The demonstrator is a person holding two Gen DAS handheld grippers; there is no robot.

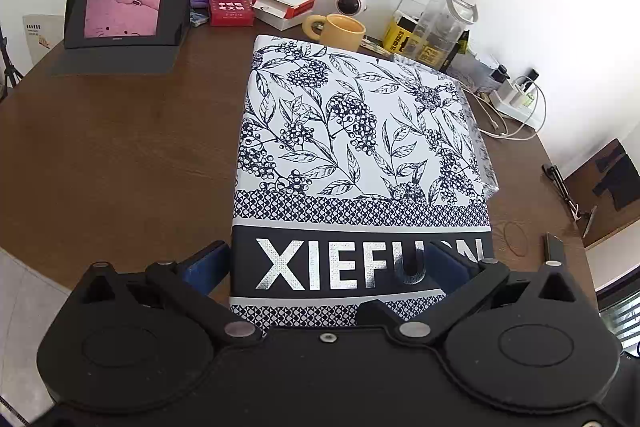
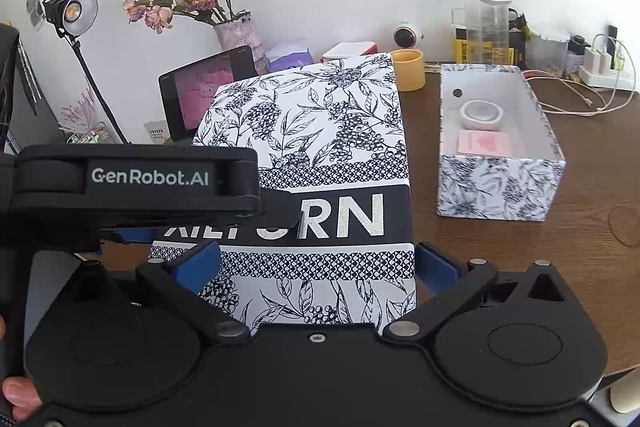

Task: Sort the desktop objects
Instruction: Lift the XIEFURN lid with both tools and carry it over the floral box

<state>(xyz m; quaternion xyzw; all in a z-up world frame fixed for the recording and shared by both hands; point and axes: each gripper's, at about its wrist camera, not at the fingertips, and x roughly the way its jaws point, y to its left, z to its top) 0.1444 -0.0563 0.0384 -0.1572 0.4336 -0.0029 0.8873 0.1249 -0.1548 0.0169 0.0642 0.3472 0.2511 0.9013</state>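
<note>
Both grippers hold the patterned box lid [image 2: 320, 163] by its near edge, tilted up off the tabletop [image 2: 560, 287]. The left gripper [image 1: 332, 267] has its jaws clamped across the lid's short end; the right gripper [image 2: 316, 263] has its jaws closed on the lid's width beside it. The open box [image 2: 500, 187] stands to the right, near the tabletop's far edge, with a small white bowl [image 2: 480, 115] and a pink card [image 2: 484, 143] inside. To cap it well, I'd level the lid, line its corners over the box rim, then lower evenly.
</note>
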